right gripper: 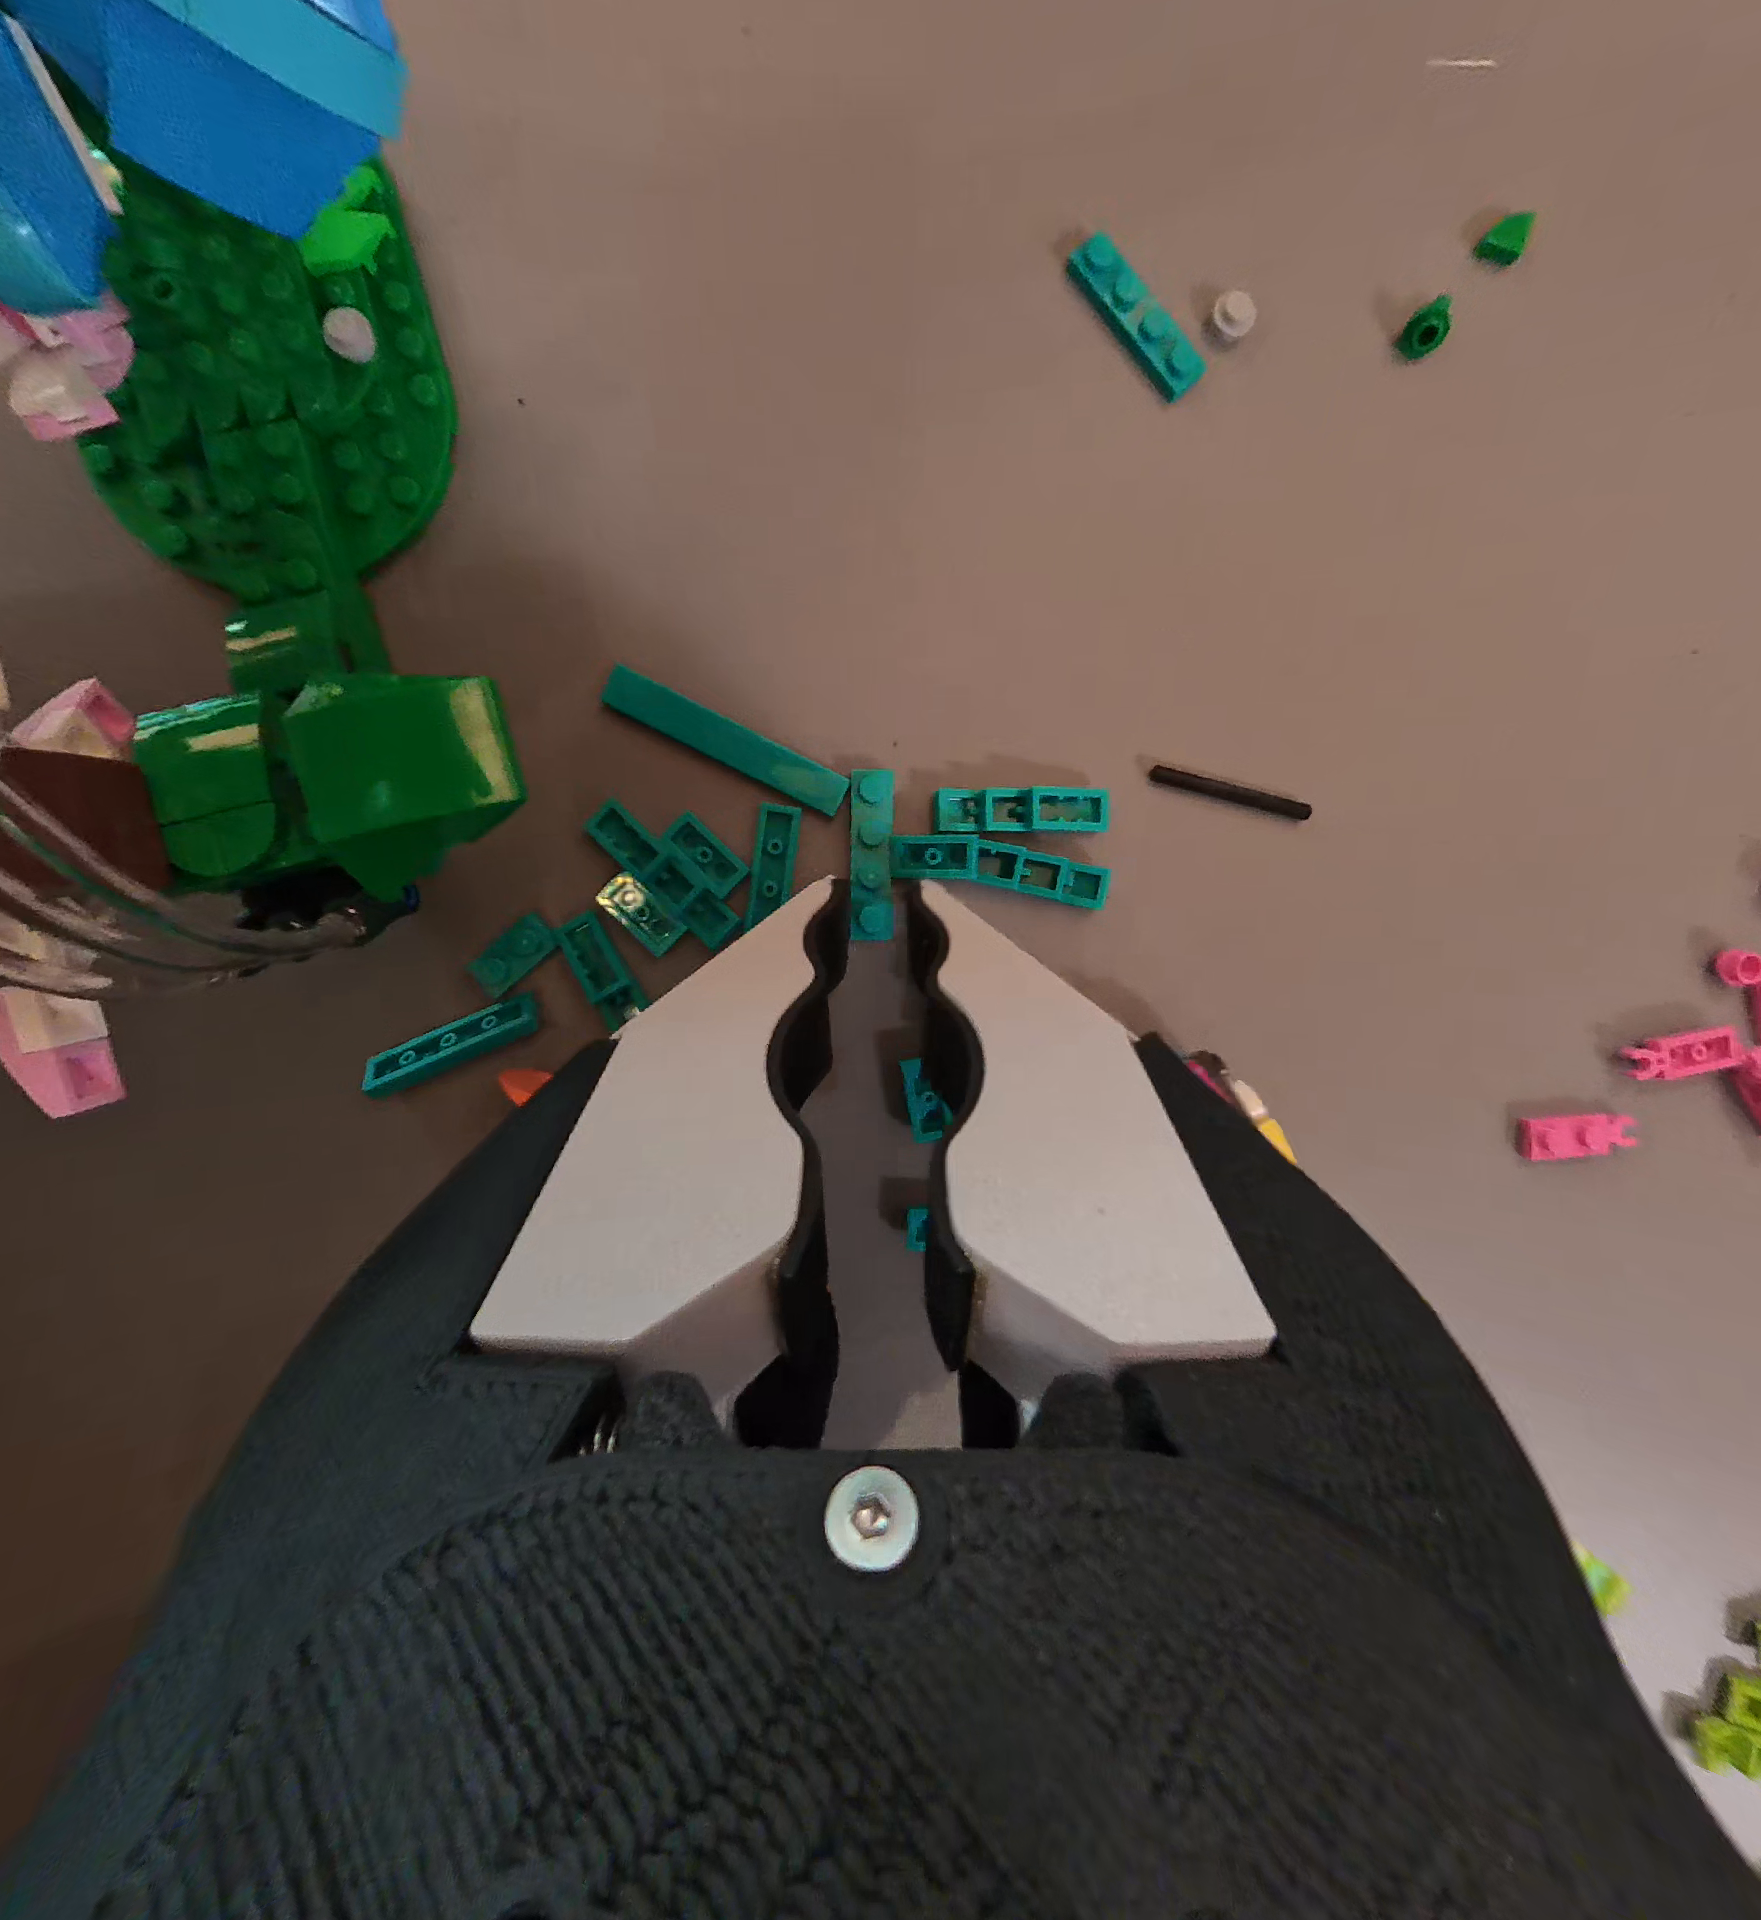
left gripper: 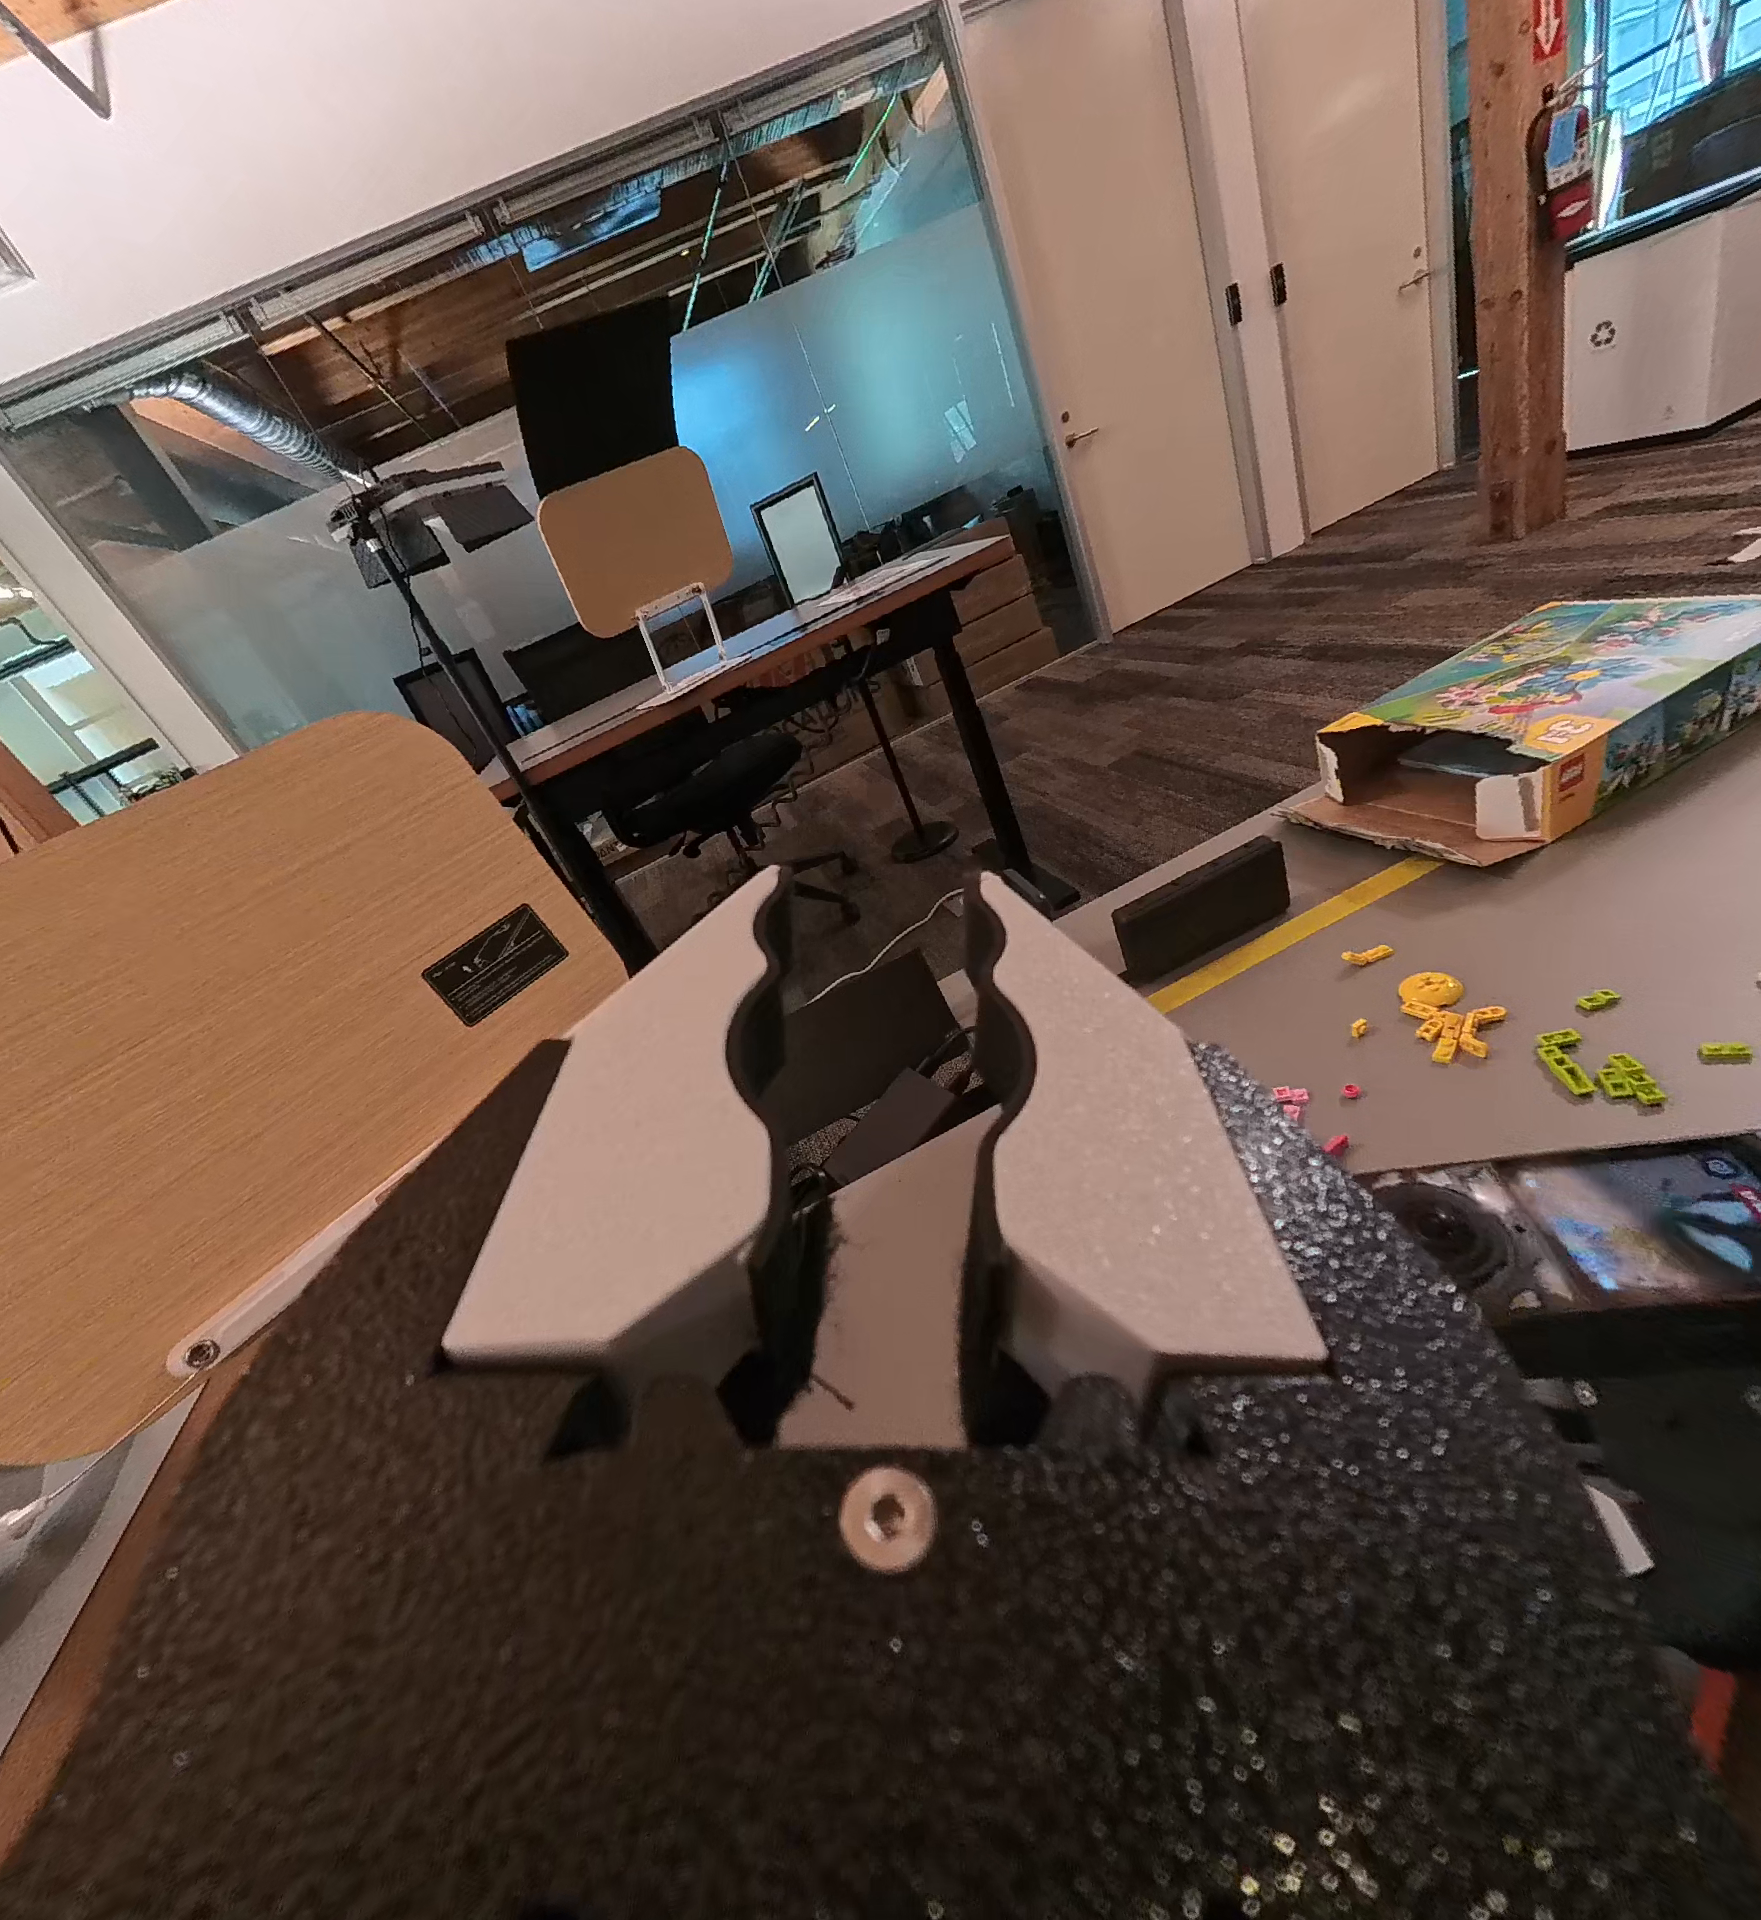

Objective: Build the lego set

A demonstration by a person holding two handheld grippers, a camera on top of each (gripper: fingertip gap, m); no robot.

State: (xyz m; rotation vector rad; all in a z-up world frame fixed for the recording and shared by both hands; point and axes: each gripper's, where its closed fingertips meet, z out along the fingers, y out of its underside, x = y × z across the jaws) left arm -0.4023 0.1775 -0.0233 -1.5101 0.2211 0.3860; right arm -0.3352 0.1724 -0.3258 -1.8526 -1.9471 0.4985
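Note:
My right gripper [right gripper: 876, 894] points down at the grey table [right gripper: 1271, 571] and is shut on the near end of a teal 1x4 plate [right gripper: 871, 821]. The plate sticks out ahead of the fingertips, over a pile of loose teal plates [right gripper: 668, 873] and a long teal tile [right gripper: 720, 753]. The partly built model is at the left: a green studded base [right gripper: 273, 416], blue parts [right gripper: 180, 104] and pink blossoms [right gripper: 55, 1060]. My left gripper [left gripper: 881, 904] is open and empty, raised and pointing past the table edge toward the office.
The torn set box [left gripper: 1582, 727] lies at the table's far side, near yellow pieces [left gripper: 1447, 1023] and lime pieces [left gripper: 1603, 1070]. A black rod [right gripper: 1229, 807], pink pieces [right gripper: 1759, 1049] and another teal plate [right gripper: 1136, 317] lie to my right gripper's right. A wooden panel [left gripper: 211, 1039] stands left. Left tips to right tips: about 30 centimeters. The left gripper is farther from the black rod [right gripper: 1229, 807], some 30 centimeters, than the right, some 7 centimeters.

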